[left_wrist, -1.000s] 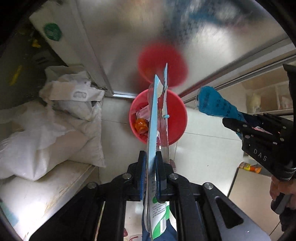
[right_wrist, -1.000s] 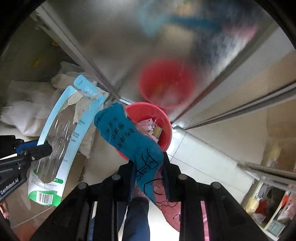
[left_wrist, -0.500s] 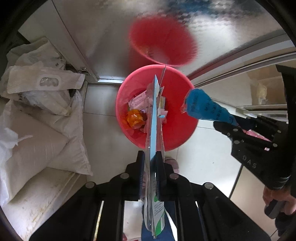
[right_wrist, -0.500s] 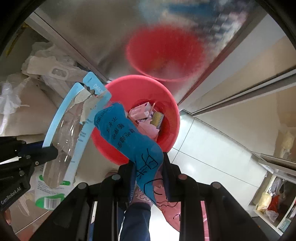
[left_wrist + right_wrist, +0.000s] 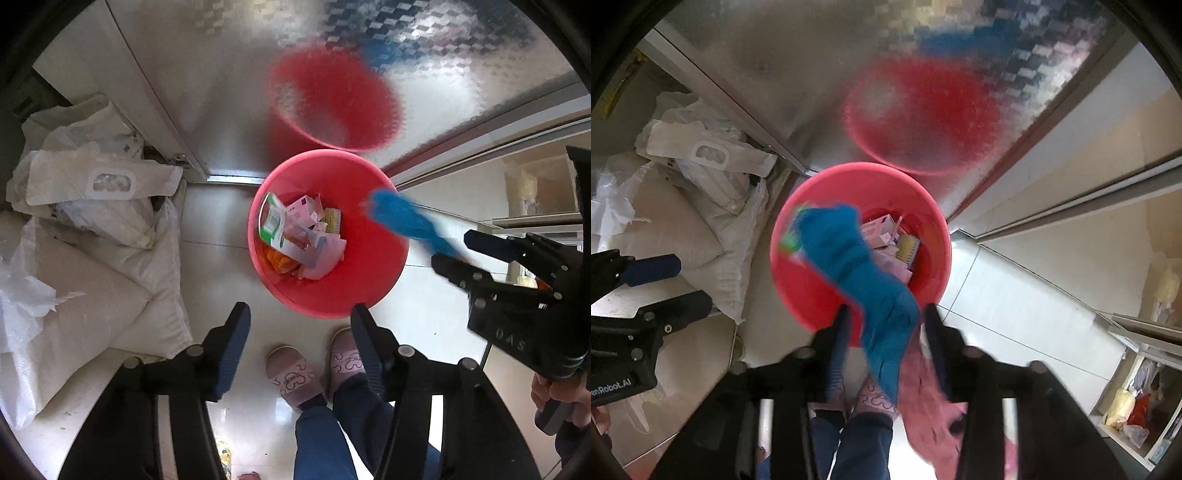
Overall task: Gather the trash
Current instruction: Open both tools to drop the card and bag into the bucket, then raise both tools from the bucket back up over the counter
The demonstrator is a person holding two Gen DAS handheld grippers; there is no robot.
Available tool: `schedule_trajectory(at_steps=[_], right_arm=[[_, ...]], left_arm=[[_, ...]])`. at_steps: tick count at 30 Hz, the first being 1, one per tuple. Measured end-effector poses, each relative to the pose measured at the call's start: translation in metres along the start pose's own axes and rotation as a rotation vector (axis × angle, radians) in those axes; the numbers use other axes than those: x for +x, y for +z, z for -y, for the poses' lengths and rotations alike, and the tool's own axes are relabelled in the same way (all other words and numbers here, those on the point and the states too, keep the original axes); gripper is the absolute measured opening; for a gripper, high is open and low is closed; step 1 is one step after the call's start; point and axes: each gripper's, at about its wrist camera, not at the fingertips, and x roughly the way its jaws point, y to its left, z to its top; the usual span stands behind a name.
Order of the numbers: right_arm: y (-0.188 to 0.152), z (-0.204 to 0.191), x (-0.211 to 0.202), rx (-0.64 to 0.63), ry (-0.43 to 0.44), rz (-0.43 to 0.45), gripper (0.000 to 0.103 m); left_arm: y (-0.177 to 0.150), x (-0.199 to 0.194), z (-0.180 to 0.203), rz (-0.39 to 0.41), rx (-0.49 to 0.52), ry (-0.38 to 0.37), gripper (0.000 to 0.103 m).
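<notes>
A red bucket [image 5: 373,291] [image 5: 816,310] stands on the floor right under both grippers, with several bits of trash inside. The clear blister pack with a green-white label [image 5: 274,224] lies in it. My left gripper [image 5: 300,326] [image 5: 687,284] hovers above the bucket's near rim; its jaws are opening and nothing is between them. My right gripper's [image 5: 886,314] [image 5: 452,249] jaws are opening too. A blurred blue wrapper [image 5: 866,280] [image 5: 404,220] hangs loose between them over the bucket, and a pink bag [image 5: 923,384] sags beside it.
White sacks and bags [image 5: 92,229] pile up on the left. A patterned metal door [image 5: 229,74] behind the bucket mirrors it. The person's pink slippers [image 5: 293,380] stand on the tiled floor below. Shelves with bags [image 5: 1134,410] are at the right.
Both grippers sank toward the bucket and spread their jaws. The blister pack left the left gripper and landed in the bucket. The blue wrapper is slipping from the right jaws.
</notes>
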Motion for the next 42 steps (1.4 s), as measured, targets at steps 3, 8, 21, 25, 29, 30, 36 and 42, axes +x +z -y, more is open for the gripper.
schedule_trajectory(at_steps=[3, 8, 21, 25, 29, 30, 36, 42], right_arm=[[-0.001, 0.001, -0.007, -0.001, 0.018, 0.006, 0.056], [-0.006, -0.002, -0.020, -0.013, 0.022, 0.013, 0.063], [-0.023, -0.015, -0.126, -0.035, 0.077, 0.099, 0.068], [-0.034, -0.021, -0.172, -0.040, 0.085, 0.134, 0.072], [-0.042, -0.027, -0.219, -0.044, 0.073, 0.172, 0.072], [-0.045, -0.027, -0.231, -0.046, 0.070, 0.185, 0.072], [-0.057, -0.031, -0.300, -0.083, 0.058, 0.241, 0.076], [-0.058, -0.034, -0.350, -0.120, 0.076, 0.312, 0.084]], left_arm=[[0.000, -0.005, 0.002, -0.001, 0.003, 0.004, 0.054], [-0.004, -0.020, 0.011, 0.004, 0.039, 0.028, 0.069], [-0.034, -0.136, 0.030, 0.087, 0.016, 0.066, 0.083], [-0.046, -0.181, 0.042, 0.110, 0.029, 0.080, 0.083], [-0.057, -0.228, 0.055, 0.139, 0.024, 0.084, 0.087], [-0.060, -0.238, 0.056, 0.147, 0.018, 0.081, 0.087], [-0.074, -0.309, 0.073, 0.215, 0.008, 0.054, 0.087], [-0.082, -0.367, 0.086, 0.259, -0.014, 0.051, 0.087]])
